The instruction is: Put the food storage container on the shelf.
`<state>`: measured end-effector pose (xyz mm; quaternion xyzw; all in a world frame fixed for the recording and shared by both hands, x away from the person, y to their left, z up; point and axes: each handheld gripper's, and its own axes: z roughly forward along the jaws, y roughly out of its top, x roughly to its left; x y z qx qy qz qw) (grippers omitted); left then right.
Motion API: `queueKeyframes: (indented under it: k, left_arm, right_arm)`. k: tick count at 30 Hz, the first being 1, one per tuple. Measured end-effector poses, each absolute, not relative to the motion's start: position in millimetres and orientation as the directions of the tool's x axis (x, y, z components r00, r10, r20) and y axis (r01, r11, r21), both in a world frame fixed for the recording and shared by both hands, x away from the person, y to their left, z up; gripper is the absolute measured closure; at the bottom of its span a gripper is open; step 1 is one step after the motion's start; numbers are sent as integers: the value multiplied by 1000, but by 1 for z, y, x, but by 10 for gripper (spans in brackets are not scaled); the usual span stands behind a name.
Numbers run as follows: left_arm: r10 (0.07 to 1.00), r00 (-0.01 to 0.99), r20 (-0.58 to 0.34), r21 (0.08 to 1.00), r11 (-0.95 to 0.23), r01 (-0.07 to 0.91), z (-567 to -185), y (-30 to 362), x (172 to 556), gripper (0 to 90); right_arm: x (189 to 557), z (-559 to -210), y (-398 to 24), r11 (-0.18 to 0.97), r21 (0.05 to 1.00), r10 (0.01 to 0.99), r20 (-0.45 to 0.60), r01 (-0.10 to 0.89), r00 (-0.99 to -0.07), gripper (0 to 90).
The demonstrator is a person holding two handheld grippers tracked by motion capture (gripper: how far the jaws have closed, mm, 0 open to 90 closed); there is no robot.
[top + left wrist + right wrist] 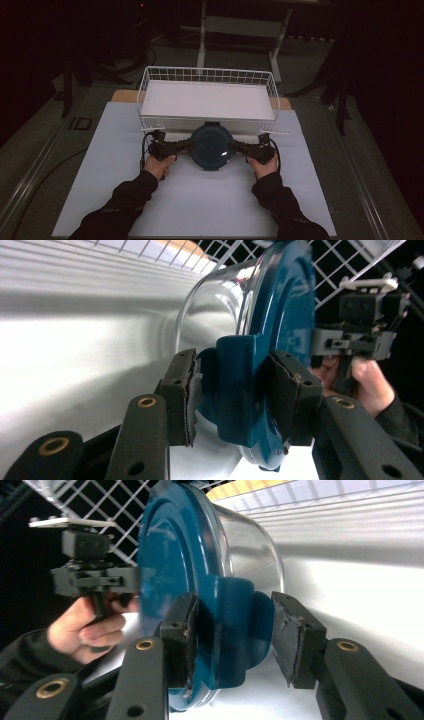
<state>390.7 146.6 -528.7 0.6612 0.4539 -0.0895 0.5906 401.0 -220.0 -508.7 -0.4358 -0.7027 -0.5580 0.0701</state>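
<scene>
High view: my left gripper (186,145) and right gripper (238,146) flank the lidded bowl (211,146) on the desk (200,205) before the basket (150,80). Left fingers clamp its tab; right fingers gape around theirs. Next, close right and lift.

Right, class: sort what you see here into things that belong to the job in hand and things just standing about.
In the job:
- glass container with blue lid
- left gripper, clamped on a lid tab
- right gripper, jaws around the other tab
- white wire basket, just behind

Standing about:
- white table mat
- metal stand behind
</scene>
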Motion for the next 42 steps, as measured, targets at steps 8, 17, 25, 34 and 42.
queueKeyframes:
  k: [8,17,25,34,42]
  left_arm:
    - [530,567,-631,729,155,667,-533,140,390,533]
    - [684,535,-496,812,148,565,-526,129,383,372]
    - [737,491,-465,816,142,560,-521,125,385,347]
    - [727,503,-468,822,149,550,-519,128,379,317]
    - [713,543,-444,844,131,520,-509,135,363,202]
  right_arm:
    - [397,-511,-219,-11,736,611,541,677,-578,476]
    - [396,-505,-213,-10,778,701,454,628,-550,365]
    - [401,-500,-208,-4,784,744,417,621,-522,365]
    - [393,-497,-212,-31,795,721,437,605,-538,333]
    - [365,-487,-215,-10,804,699,431,595,-571,379]
